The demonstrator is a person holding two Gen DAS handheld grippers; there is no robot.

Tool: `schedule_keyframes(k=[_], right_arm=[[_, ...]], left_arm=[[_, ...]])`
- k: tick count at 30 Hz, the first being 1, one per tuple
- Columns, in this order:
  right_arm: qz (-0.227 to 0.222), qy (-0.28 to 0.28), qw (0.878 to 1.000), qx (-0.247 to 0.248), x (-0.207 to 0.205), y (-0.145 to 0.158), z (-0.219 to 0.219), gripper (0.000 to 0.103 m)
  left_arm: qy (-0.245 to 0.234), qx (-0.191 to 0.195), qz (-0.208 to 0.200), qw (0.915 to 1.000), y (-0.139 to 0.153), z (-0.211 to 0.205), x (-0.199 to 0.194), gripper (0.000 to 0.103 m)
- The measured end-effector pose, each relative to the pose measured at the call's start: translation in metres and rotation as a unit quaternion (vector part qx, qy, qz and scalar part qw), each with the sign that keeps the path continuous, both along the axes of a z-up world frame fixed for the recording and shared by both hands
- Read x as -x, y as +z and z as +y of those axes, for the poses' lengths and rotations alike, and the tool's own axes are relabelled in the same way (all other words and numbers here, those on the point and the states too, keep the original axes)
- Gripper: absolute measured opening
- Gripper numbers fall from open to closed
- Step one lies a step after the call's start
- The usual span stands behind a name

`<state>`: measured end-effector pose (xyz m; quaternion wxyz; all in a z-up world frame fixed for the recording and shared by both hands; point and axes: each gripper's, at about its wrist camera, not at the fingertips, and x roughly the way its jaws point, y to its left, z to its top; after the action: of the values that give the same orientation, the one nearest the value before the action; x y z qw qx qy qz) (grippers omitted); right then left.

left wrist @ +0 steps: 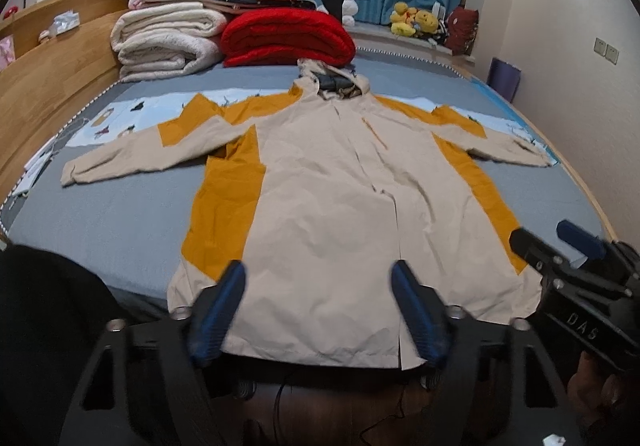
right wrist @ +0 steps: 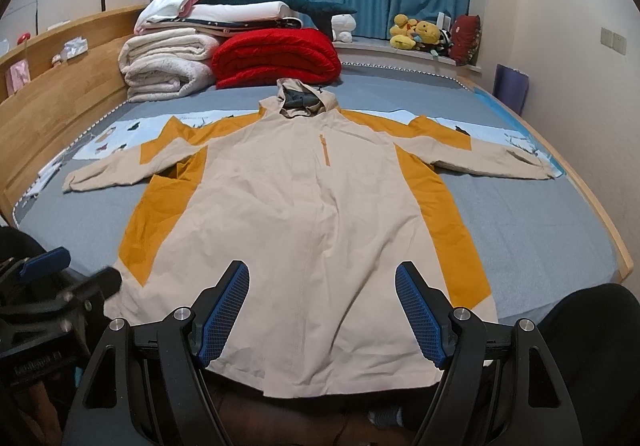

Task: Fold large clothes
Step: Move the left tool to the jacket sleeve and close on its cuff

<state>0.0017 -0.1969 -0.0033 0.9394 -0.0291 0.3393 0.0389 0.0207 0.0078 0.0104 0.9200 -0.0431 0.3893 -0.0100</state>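
Bed (right wrist: 540, 230) bearing spread jacket (right wrist: 304, 206), hood at 12 o'clock, hem at 6. Left gripper (left wrist: 318, 306) and right gripper (right wrist: 322, 310) hover above the hem, released, grasping nothing. Risk: slick fabric slipping, skewing the fold.

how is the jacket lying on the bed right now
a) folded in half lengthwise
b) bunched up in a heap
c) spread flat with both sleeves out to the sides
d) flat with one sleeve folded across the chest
c: the jacket lies flat on the bed, its left sleeve and right sleeve both stretched outward, hood at the far end, no fold made yet.
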Motion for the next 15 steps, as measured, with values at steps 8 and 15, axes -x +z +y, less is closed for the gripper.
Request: schedule_keyframes(k=[8,15], right_arm=[[-0.028,0.002,0.999,-0.025,0.000,0.029,-0.010,0.070],[-0.070,0.028,0.997,-0.019,-0.030,0.054,-0.007,0.069]], left_arm=[[0.003,0.010,-0.033,0.9994,0.025,0.016,-0.023,0.039],[0.022,-0.007,-0.041,0.9989,0.021,0.058,-0.093,0.039]])
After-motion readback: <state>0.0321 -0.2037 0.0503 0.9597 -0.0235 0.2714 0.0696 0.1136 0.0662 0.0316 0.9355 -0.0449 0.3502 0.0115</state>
